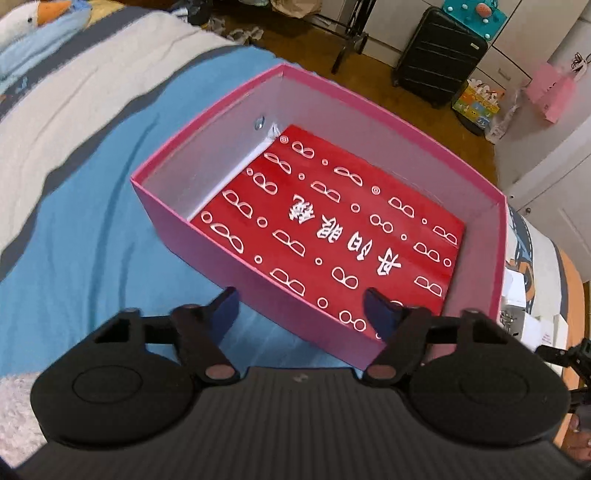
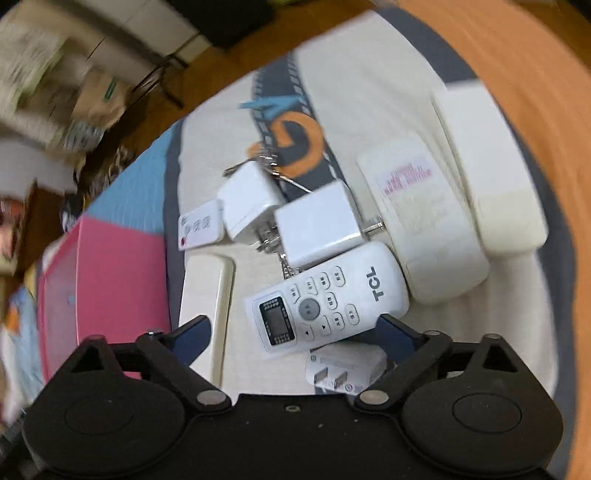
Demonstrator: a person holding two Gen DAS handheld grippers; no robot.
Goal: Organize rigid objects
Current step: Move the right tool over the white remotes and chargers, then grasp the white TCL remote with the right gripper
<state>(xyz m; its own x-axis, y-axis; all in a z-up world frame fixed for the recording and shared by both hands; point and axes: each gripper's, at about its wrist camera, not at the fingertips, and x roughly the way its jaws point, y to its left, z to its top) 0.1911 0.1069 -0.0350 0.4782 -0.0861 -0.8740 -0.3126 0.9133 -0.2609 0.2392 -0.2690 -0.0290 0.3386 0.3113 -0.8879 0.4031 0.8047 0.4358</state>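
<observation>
Bedding in blue and white carries a pink box [image 1: 207,236] and scattered white items. Left gripper [image 1: 299,314] jaws straddle the box's near wall, not gripping; right gripper [image 2: 295,332] jaws gape, empty, above a TCL remote [image 2: 325,295].

1. Brown wooden floor [image 1: 306,48] runs behind the bed, with clutter scattered across it.
2. Bed cover in blue, white and grey bands [image 1: 92,155] fills the near ground; an orange band [image 2: 517,74] edges it in the right wrist view.
3. Black ribbed hard-shell suitcase [image 1: 437,55] stands upright by white cabinet doors [image 1: 532,33].
4. White plush goose with orange beak [image 1: 33,18] lies at the bed's far corner.
</observation>
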